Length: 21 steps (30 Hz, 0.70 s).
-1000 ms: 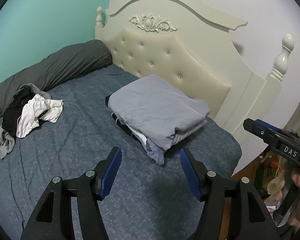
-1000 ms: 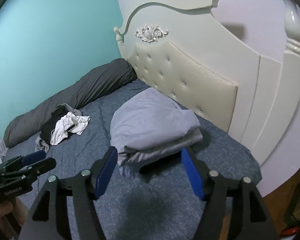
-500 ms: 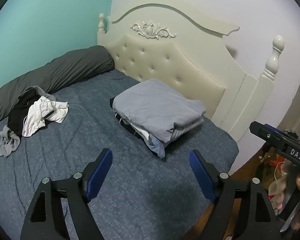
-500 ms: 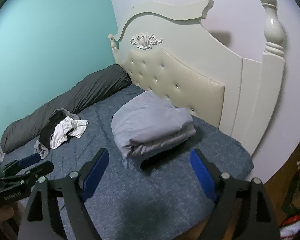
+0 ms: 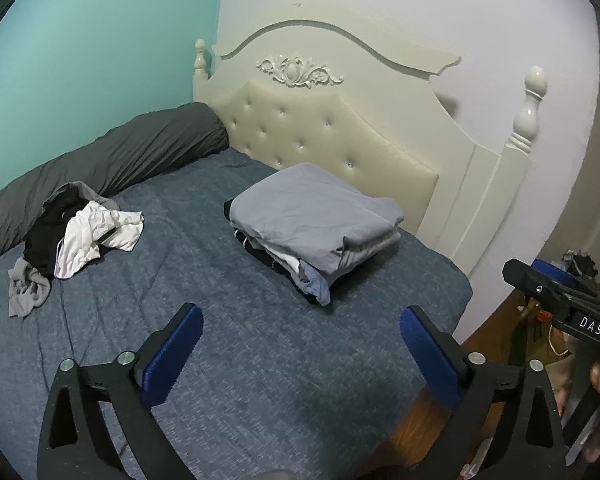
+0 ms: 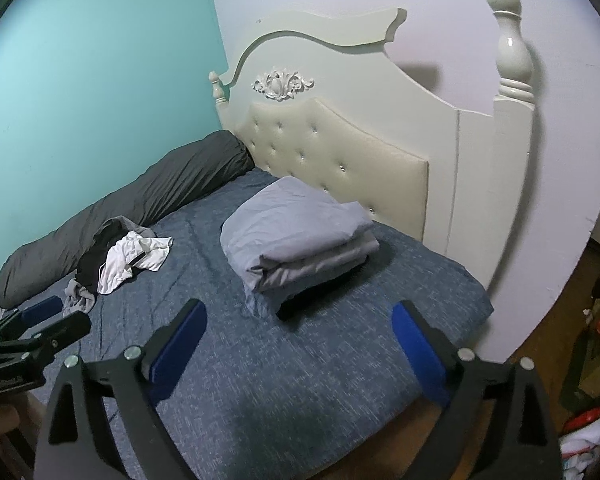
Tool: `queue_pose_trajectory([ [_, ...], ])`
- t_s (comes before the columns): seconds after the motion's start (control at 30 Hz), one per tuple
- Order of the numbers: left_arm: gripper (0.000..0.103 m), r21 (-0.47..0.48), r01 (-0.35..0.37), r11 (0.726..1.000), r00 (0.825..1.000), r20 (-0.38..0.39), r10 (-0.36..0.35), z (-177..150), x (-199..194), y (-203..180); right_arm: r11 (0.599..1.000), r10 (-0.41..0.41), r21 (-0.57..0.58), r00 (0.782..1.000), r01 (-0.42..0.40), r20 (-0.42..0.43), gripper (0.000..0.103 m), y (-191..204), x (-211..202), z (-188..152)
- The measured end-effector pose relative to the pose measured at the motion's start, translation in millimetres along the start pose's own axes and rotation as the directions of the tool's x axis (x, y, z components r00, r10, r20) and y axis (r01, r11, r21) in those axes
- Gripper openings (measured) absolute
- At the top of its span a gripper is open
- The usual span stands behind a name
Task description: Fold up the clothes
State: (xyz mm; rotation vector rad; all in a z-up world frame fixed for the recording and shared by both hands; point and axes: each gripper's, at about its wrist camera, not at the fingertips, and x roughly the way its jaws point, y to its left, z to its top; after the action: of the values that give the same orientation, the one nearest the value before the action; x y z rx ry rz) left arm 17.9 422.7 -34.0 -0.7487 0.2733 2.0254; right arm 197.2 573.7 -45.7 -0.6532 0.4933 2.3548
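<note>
both grippers — left (image 5: 300, 344) and right (image 6: 298, 340) — have just spread wide and backed off the stack (image 5: 316, 216), released; next comes the heap (image 5: 80, 232).

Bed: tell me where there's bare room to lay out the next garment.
Free: the blue sheet just ahead of both open grippers, left and right, and the strip between the unfolded pile and the folded stack. Crowded: by the headboard, where the stack sits, and along the grey bolster.
</note>
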Motion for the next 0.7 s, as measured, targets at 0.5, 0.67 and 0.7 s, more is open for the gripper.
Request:
queue_pose_trajectory([
  [0.5,0.103,0.002,0.016,1.0,1.0,0.017,-0.016,-16,-24,0,1.0,-0.031,0.005,0.999,0.031,0.027,0.099,6,-31,-16],
  [0.67,0.103,0.004,0.027,1.0,1.0,0.014,-0.028,-21,-30,2,0.999,-0.034,-0.008,0.999,0.034,0.033,0.1,11,-40,-22],
  [0.7,0.103,0.004,0.024,1.0,1.0,0.015,-0.025,-22,-31,3,0.999,-0.031,-0.01,0.999,0.031,0.03,0.1,12,-41,-24],
])
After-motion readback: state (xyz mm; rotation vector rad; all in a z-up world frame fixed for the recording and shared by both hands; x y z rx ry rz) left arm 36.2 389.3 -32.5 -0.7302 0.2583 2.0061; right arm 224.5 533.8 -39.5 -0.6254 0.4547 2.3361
